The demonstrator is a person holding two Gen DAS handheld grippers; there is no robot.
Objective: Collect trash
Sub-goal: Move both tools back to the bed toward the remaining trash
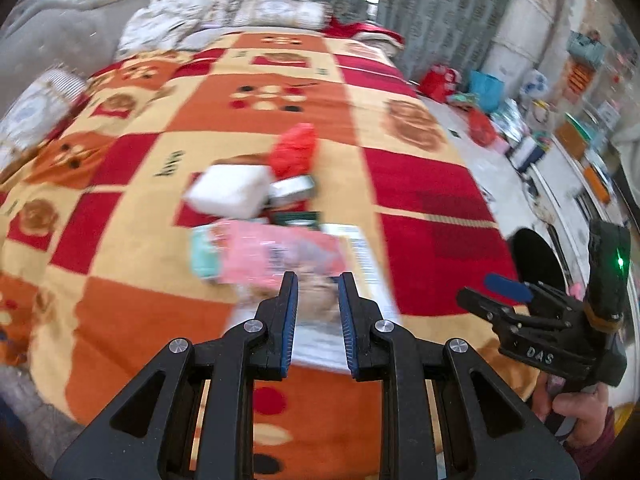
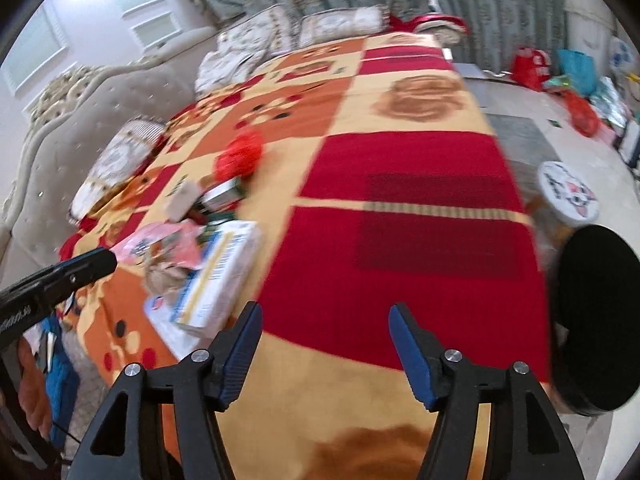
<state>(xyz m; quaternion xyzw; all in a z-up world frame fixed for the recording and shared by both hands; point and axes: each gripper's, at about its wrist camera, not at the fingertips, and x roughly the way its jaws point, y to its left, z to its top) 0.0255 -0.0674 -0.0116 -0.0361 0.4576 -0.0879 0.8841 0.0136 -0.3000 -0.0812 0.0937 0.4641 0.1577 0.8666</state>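
A heap of trash lies on the patterned bed blanket [image 1: 420, 184]: a red crumpled bag [image 1: 294, 148], a white box [image 1: 230, 190], a pink packet [image 1: 276, 256], a white printed carton [image 2: 218, 280] and crumpled brown paper [image 2: 164, 272]. My left gripper [image 1: 318, 300] hovers just above the near end of the heap, jaws partly open, with the brown paper showing between them; both views are blurred. My right gripper [image 2: 326, 344] is open and empty over the blanket, to the right of the heap. A black round bin [image 2: 596, 316] stands beside the bed at the right.
Pillows [image 2: 340, 22] and a padded headboard [image 2: 60, 128] line the far and left sides of the bed. Bags and boxes [image 1: 484, 92] crowd the floor on the right. A white round stool [image 2: 568, 192] stands beyond the bin.
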